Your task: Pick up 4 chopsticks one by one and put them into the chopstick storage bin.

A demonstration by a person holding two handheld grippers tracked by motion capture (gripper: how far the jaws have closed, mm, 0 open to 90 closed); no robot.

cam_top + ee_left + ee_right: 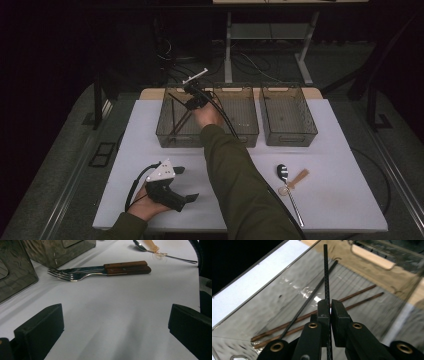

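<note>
Gripping tight, my right gripper (329, 308) had its jaws nearly closed on a thin black chopstick (326, 272), which ran up between the pads and out over the leftmost bin (167, 135). Nearest me in the high view, my left gripper (187, 184) rested low on the white table (340, 210) with its jaws wide apart and nothing between them. Past them, in the left gripper view, two forks (100, 270) with brown wooden handles lay side by side on the white surface, tines toward the bins. Farther to the right, a metal spoon (287, 187) lay on the table, touching a small tan piece (299, 177) I could not make out. My right sleeve (235, 180) stretched forward across the middle of the table to the bins. Inside the leftmost one, seen from the right gripper view, another black chopstick (307, 302) lay slanted across the bottom over two brown chopsticks (359, 296) lying close together. Beyond my hand, a second bin (240, 117) stood touching the first, and a third bin (289, 115) sat a little apart at the right.
</note>
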